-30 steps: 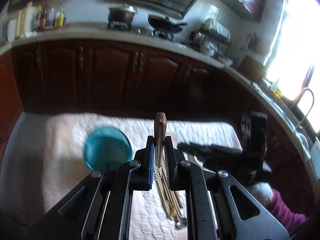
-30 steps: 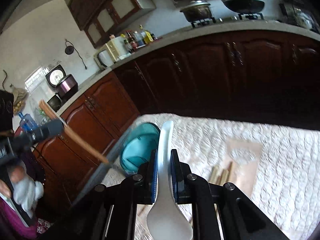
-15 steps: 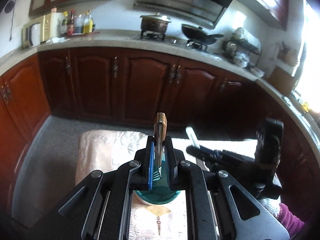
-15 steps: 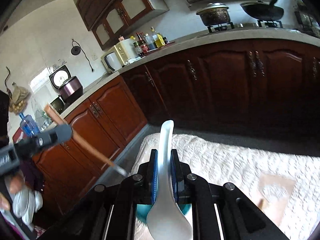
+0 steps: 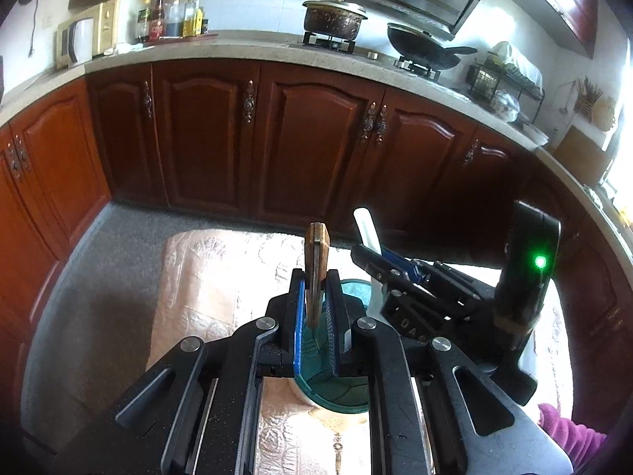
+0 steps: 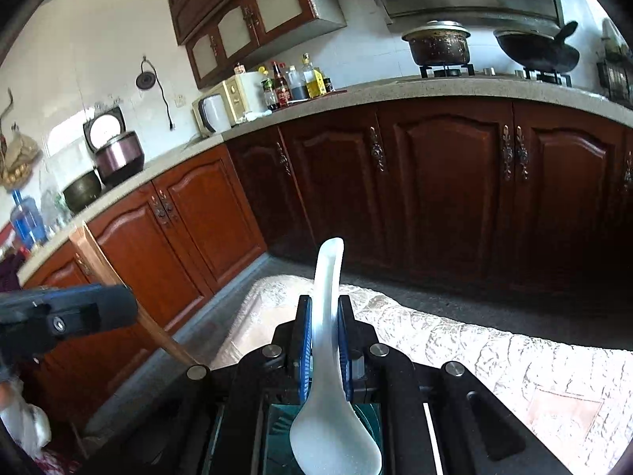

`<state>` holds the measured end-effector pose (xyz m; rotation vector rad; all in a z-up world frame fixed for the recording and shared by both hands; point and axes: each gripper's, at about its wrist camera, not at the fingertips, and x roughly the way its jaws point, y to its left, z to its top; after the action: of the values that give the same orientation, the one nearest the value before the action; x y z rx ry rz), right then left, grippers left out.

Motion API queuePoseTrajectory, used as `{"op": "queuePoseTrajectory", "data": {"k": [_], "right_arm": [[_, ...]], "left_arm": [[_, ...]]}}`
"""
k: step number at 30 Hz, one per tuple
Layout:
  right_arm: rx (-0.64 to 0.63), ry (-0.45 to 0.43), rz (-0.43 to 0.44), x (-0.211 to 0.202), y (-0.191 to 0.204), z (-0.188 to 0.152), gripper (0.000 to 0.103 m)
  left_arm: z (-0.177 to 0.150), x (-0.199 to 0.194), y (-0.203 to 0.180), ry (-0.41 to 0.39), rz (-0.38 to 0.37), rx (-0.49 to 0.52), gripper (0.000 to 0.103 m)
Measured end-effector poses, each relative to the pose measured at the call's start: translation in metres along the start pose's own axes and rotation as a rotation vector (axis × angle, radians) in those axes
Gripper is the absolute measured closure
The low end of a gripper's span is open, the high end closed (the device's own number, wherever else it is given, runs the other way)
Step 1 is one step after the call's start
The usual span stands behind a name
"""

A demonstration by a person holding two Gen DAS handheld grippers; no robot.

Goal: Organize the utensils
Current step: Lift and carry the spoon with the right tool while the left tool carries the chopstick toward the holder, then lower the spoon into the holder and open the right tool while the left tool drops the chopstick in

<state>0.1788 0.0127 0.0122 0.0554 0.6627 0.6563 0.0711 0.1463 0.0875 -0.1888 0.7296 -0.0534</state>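
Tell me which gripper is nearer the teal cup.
Too close to call. Left gripper, holding a wooden-handled utensil, and right gripper, holding a white spoon, both sit over the teal cup.

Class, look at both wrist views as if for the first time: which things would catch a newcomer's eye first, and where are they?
Front and centre, the left hand-held gripper clamps a wooden-handled fork upright over a teal cup on the patterned tablecloth. The right hand-held gripper grips a white spoon, bowl end nearest the camera. Behind, dark red cabinets run under a counter carrying a pot and wok.
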Motion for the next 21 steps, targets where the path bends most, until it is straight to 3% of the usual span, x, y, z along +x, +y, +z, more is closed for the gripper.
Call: {"op": "queuePoseTrajectory", "data": {"k": [7, 12, 21], "right_arm": [[-0.083, 0.041, -0.002, -0.004, 0.002, -0.010, 0.092], [-0.063, 0.104, 0.028, -0.012, -0.009, -0.020, 0.092], [0.012, 0.061, 0.061, -0.018, -0.021, 0.000, 0.092]], "left_arm": [[-0.003, 0.008, 0.001, 0.011, 0.001, -0.002, 0.094], [-0.004, 0.012, -0.002, 0.015, 0.003, -0.004, 0.094], [-0.009, 0.017, -0.001, 0.030, 0.000, -0.021, 0.094]]}}
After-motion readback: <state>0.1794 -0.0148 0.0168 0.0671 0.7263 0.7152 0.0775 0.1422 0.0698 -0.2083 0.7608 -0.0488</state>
